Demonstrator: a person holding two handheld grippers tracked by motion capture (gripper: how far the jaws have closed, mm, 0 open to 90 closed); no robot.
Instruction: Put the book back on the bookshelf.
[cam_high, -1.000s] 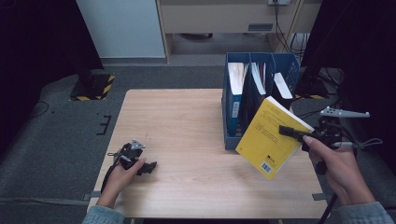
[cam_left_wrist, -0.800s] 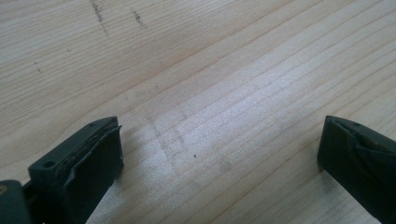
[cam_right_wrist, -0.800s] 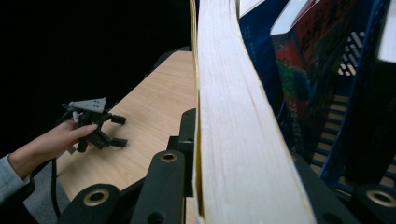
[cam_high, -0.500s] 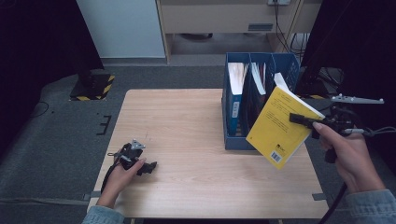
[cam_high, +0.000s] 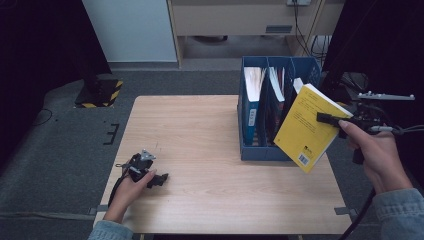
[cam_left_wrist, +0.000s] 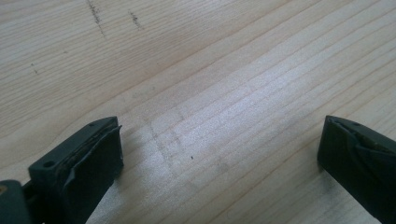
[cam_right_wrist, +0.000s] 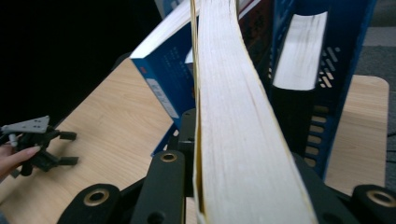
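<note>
From the high view we see our right hand-held gripper pinching a yellow book by its edge. The book hangs tilted in the air, just in front of the blue file rack at the far right of the surface. It is not in a slot yet. The rack already has other books standing in it. Our left hand-held gripper lies on the surface near the front left corner, well apart from the rack.

From the left gripper view we see its two jaws spread wide over bare wood. Nothing is between them.

From the right gripper view we see the book's pale page edge running up the middle, with a jaw pressed on each side of it. Behind it stand a blue book and the dark slots of the rack.

We think the pick-up is done. What is left is to line the book up with a free slot, slide it down, and let go.
</note>
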